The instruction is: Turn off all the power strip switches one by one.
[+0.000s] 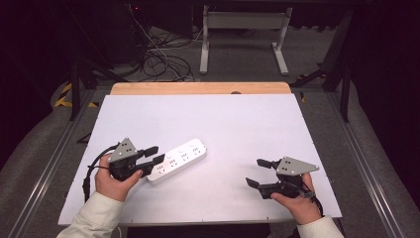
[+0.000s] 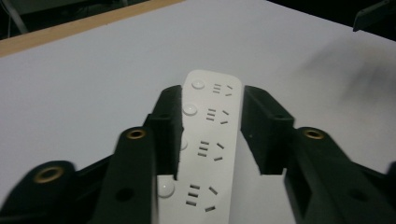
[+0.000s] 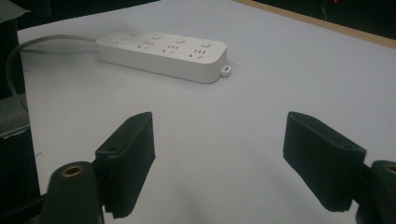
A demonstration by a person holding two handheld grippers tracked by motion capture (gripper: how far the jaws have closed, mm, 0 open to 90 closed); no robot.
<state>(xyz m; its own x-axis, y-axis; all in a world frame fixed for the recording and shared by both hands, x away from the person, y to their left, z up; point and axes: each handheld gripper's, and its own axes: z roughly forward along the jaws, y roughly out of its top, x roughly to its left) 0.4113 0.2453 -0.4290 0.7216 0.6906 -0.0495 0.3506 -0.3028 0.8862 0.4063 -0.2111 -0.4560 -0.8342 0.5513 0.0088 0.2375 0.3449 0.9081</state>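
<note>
The power strip [image 1: 177,160] lies flat on the table [image 1: 237,124], left of centre. The left gripper [image 1: 154,154] straddles its near end, jaws narrowed around the body; one touches its side, the other stands just clear. The right gripper [image 1: 258,172] rests well apart, jaws wide and empty. Risk: uneven closure may skew or slide the smooth casing; an end grip could let it pivot.
</note>
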